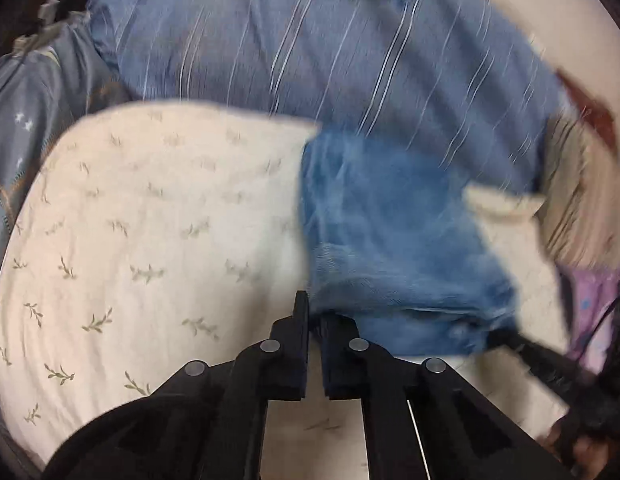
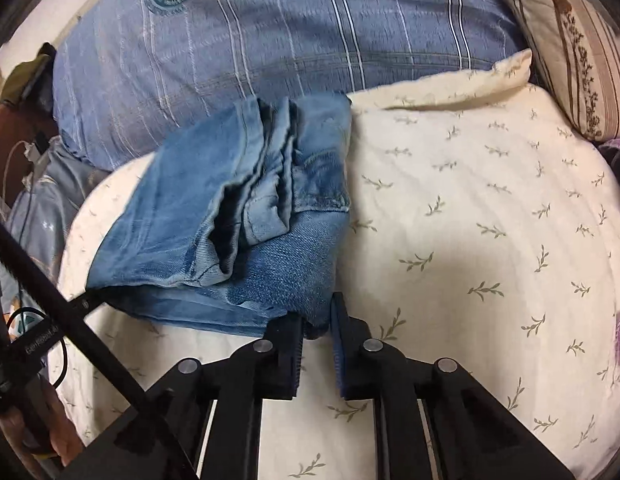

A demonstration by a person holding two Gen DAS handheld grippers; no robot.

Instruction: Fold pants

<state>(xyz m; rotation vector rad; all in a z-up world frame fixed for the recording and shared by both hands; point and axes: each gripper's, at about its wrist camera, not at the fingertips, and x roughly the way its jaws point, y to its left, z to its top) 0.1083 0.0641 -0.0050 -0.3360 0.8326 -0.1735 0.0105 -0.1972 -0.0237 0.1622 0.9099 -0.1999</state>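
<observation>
The folded blue jeans (image 1: 390, 240) (image 2: 237, 208) lie on a cream leaf-print bedspread (image 1: 149, 220) (image 2: 470, 220). My left gripper (image 1: 316, 312) is shut on the near left corner of the jeans, and denim covers the tip of one finger. My right gripper (image 2: 318, 314) is shut on the near right corner, with a fold of denim between its blue pads. In the right wrist view the left gripper (image 2: 89, 290) meets the jeans' other near corner. The left wrist view is blurred and shows the right gripper (image 1: 494, 334) at the far corner.
A blue striped pillow (image 1: 310, 40) (image 2: 269, 40) lies right behind the jeans. A beige striped pillow (image 2: 570, 40) sits at the back right. Grey-blue bedding (image 1: 29, 120) and a cable (image 2: 61, 344) are on the left, and purple cloth (image 1: 594, 300) on the right.
</observation>
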